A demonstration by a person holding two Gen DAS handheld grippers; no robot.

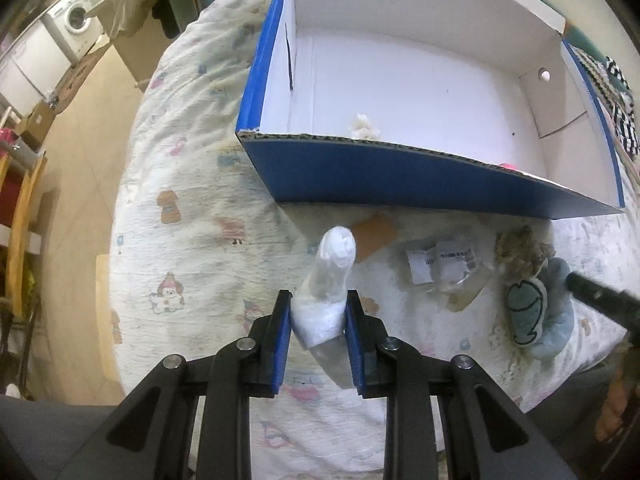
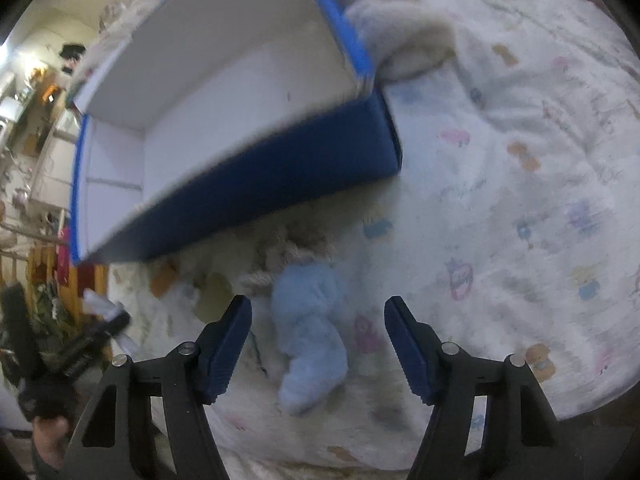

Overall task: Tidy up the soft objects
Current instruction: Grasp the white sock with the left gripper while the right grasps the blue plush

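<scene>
My left gripper (image 1: 318, 312) is shut on a white soft item wrapped in clear plastic (image 1: 330, 280), held above the bed in front of the blue cardboard box (image 1: 400, 176). The box has a white inside with a small white fluffy thing (image 1: 365, 126) and a bit of pink (image 1: 507, 166) in it. My right gripper (image 2: 318, 320) is open, above a light blue plush toy (image 2: 310, 328) that lies on the bed; the plush also shows in the left wrist view (image 1: 556, 312), next to a brown knotted rope toy (image 1: 520, 254).
The bed has a white cartoon-print cover (image 1: 192, 240). An orange card (image 1: 374, 236) and clear packets with labels (image 1: 444, 266) lie in front of the box. The bed edge and floor (image 1: 80, 152) are to the left. A fluffy cream blanket (image 2: 400, 28) lies behind the box.
</scene>
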